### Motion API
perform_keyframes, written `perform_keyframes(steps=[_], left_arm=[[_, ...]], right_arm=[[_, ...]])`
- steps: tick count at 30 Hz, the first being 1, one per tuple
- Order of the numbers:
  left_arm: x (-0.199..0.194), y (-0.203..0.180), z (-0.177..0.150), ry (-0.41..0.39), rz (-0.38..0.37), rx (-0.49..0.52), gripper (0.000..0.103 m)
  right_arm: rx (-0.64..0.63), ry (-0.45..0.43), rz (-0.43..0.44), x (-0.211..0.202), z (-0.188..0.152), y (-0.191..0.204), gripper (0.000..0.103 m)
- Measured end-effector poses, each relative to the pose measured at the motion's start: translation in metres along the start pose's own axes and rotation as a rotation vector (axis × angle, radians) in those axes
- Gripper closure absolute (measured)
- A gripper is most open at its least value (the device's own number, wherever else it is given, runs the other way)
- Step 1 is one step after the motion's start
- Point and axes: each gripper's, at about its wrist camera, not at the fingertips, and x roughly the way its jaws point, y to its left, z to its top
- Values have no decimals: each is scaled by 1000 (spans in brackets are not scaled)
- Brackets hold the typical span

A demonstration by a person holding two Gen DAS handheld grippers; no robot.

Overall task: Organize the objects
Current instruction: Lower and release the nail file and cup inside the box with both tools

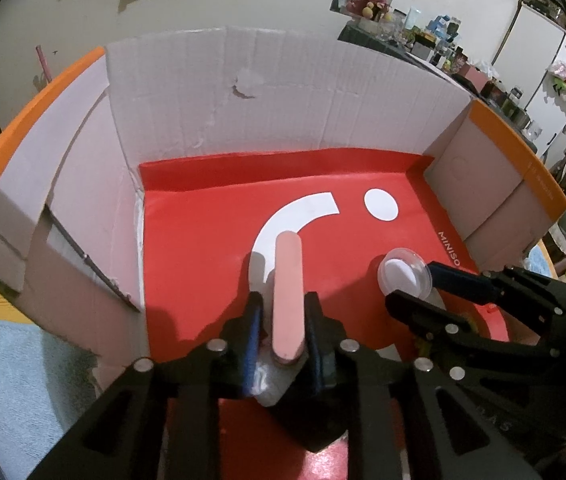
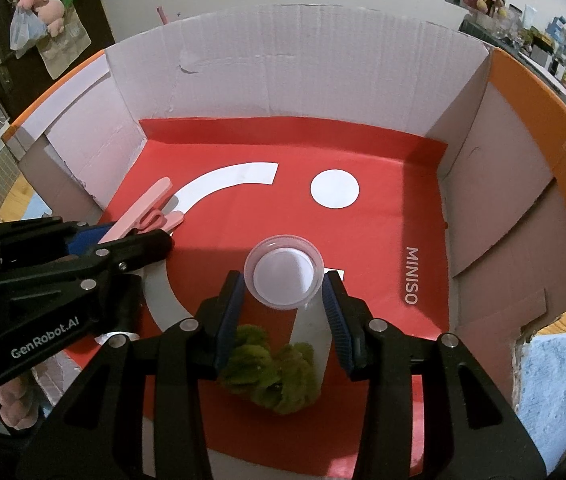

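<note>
My left gripper [image 1: 283,316] is shut on a pink clip [image 1: 288,296], held over the red floor of a cardboard box [image 1: 267,104]. The clip also shows in the right wrist view [image 2: 143,216], at the left, in that gripper [image 2: 139,236]. My right gripper [image 2: 283,292] is closed around a small clear round container with a white lid [image 2: 283,274], above the box floor. That container [image 1: 403,276] and the right gripper [image 1: 423,284] show at the right of the left wrist view. A green fuzzy object [image 2: 271,372] lies on the floor below the right gripper.
The box has tall white walls with orange rims [image 2: 523,92]. A red Miniso sheet [image 2: 363,232] lines its floor. A blue towel [image 2: 555,384] lies outside on a wooden surface. Cluttered shelves [image 1: 443,52] stand behind.
</note>
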Motion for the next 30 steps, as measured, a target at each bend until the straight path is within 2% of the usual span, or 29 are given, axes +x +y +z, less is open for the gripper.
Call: perform_keyframes(steps=[5, 7, 14, 17, 19, 25, 28, 30], left_arm=[[-2, -1, 0, -6, 4, 4, 76], [-4, -2, 1, -11, 4, 6, 73], [-10, -6, 1, -23, 4, 16, 72], [-13, -7, -1, -27, 2, 17, 71], [-16, -7, -2, -36, 4, 16, 63], [-27, -10, -6, -55, 5, 22, 62], [-31, -11, -9, -61, 4, 24, 62], [-34, -11, -11, -65, 4, 23, 58]], right_arm=[[-6, -8, -4, -3, 0, 2, 55], [-8, -13, -5, -5, 0, 5, 55], [-5, -36, -7, -14, 0, 7, 54], [-2, -46, -6, -19, -2, 8, 49], [-1, -50, -3, -20, -2, 10, 48], [1, -63, -2, -28, -6, 11, 48], [-3, -76, -6, -35, -8, 12, 40], [-5, -88, -10, -40, -10, 13, 38]])
